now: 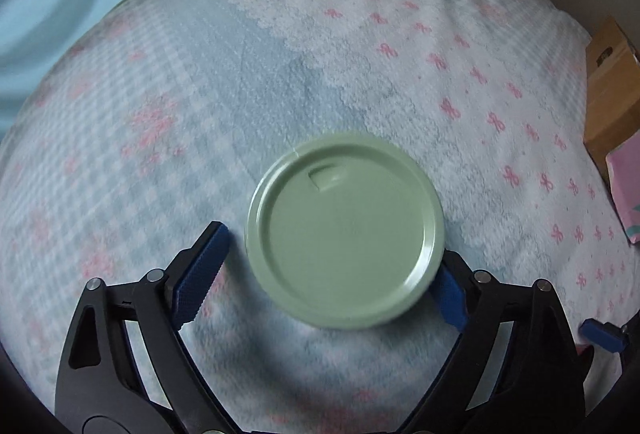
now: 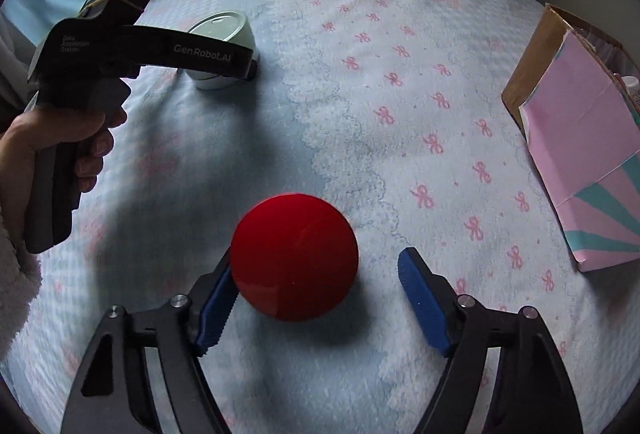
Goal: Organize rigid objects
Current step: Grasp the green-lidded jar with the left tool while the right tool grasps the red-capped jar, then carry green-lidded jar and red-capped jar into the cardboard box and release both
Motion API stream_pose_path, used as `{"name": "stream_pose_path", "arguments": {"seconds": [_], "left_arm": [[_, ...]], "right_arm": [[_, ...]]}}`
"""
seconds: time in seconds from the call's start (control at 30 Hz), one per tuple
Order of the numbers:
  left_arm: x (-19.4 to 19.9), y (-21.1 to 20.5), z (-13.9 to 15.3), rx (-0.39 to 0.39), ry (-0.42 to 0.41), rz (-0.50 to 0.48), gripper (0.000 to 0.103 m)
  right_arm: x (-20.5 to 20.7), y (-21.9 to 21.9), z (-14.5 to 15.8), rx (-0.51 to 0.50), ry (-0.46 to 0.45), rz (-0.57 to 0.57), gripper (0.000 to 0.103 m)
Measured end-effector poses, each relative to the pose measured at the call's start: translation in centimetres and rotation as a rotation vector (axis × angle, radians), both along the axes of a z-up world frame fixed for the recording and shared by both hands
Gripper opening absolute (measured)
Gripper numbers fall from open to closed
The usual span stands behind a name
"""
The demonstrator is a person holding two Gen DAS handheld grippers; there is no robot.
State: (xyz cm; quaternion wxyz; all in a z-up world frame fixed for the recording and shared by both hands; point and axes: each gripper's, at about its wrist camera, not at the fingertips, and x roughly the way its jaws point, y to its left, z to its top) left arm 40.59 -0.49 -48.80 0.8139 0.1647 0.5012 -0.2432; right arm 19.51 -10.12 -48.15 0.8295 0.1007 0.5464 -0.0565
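Early stage | we straddle green tin [image 1: 345,232] on bed [image 1: 280,74] with left gripper [image 1: 326,280], wide, ungripped | right gripper [image 2: 316,296] wide around red ball [image 2: 295,257] | box [image 2: 580,162] awaits both

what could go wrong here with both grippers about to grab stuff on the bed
The round red object touches only the right gripper's left pad; closing could roll it across the soft bedspread. The pale green lidded container sits off-centre in the open left gripper, against the right pad, so it may tip on the soft bedding.
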Motion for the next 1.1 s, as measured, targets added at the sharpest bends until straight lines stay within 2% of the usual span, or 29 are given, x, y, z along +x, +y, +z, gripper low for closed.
{"name": "stream_pose_path", "arguments": {"seconds": [0.1,0.17,0.23,0.3,0.67,0.87,1.1], "left_arm": [[0.5,-0.2,0.1,-0.024,0.0,-0.002,0.085],[0.5,-0.3,0.2,-0.028,-0.005,-0.016,0.08],[0.3,-0.5,0.4,-0.036,-0.01,-0.039,0.07],[0.4,-0.6,0.5,-0.034,-0.01,-0.048,0.068],[-0.7,0.8,1.9,-0.058,-0.019,-0.013,0.068],[-2.5,1.8,5.1,-0.075,-0.045,0.002,0.068],[-6.5,2.8,11.4,-0.095,-0.086,0.008,0.068]], "right_arm": [[0.4,0.5,-0.1,-0.006,0.007,0.028,0.074],[0.6,1.0,0.1,-0.009,0.004,0.053,0.067],[0.9,1.4,0.2,-0.017,0.008,0.079,0.056],[1.1,1.5,0.2,-0.018,0.012,0.079,0.05],[1.0,1.3,0.6,0.005,0.017,0.062,0.05],[-0.4,0.6,2.7,0.002,-0.018,0.04,0.05],[-2.5,-0.4,7.2,-0.007,-0.087,0.033,0.05]]}}
